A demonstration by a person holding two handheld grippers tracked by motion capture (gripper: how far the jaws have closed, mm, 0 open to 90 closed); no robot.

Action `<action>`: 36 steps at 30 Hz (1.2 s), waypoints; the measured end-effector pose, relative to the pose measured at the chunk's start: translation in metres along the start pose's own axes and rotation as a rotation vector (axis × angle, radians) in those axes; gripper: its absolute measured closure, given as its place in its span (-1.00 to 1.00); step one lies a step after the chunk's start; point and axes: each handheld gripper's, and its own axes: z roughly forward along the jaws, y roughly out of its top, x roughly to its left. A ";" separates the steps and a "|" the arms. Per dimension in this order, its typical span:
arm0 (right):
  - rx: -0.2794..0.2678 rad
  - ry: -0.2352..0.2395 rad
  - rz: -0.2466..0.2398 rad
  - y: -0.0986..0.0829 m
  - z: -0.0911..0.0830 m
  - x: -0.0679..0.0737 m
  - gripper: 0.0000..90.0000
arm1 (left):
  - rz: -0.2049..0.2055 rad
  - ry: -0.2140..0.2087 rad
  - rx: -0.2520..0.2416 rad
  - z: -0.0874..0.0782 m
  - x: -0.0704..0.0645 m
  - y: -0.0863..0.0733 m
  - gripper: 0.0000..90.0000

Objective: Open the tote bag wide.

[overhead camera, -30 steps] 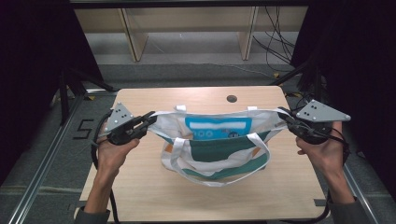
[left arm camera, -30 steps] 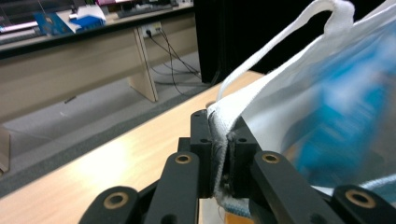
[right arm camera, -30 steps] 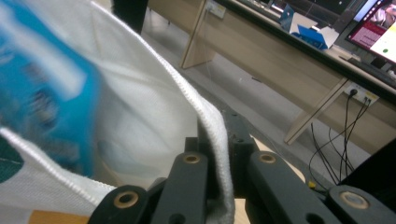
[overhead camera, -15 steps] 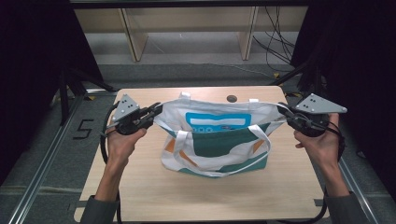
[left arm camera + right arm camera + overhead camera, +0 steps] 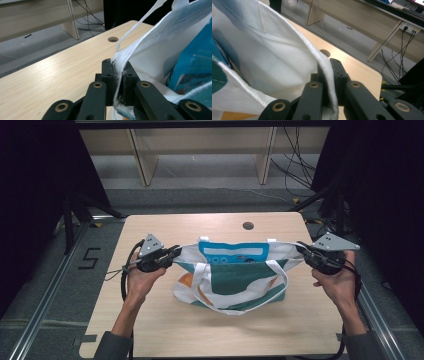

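At the tabletop's [image 5: 150, 330] left side, my left gripper [image 5: 172, 254] pinches the woven hem of the tote bag [image 5: 235, 280]. The soft white-and-green bag sags mid-table, bare wood all around. My right gripper [image 5: 301, 249] clamps its opposite rim near the right edge.

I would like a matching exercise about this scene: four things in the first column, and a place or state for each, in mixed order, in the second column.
Things:
1. left gripper
2. right gripper
3. blue panel
4. round hole

Places or states:
A. in the table, beyond the bag
B. shut on the tote bag's left rim
C. inside the held-open bag mouth
D. shut on the bag's right rim

Pairs: 1-B, 2-D, 3-C, 4-A
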 end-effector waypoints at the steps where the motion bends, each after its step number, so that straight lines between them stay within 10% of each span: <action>1: 0.000 0.000 0.000 0.000 0.000 0.000 0.94 | 0.001 -0.003 0.008 0.001 0.000 -0.002 0.84; 19: 0.065 0.000 -0.034 -0.040 0.017 0.015 0.92 | -0.100 -0.081 0.134 0.026 -0.003 -0.071 0.87; 36: 0.186 0.092 -0.024 -0.074 0.039 0.027 0.92 | -0.045 -0.087 0.252 0.048 -0.007 -0.103 0.86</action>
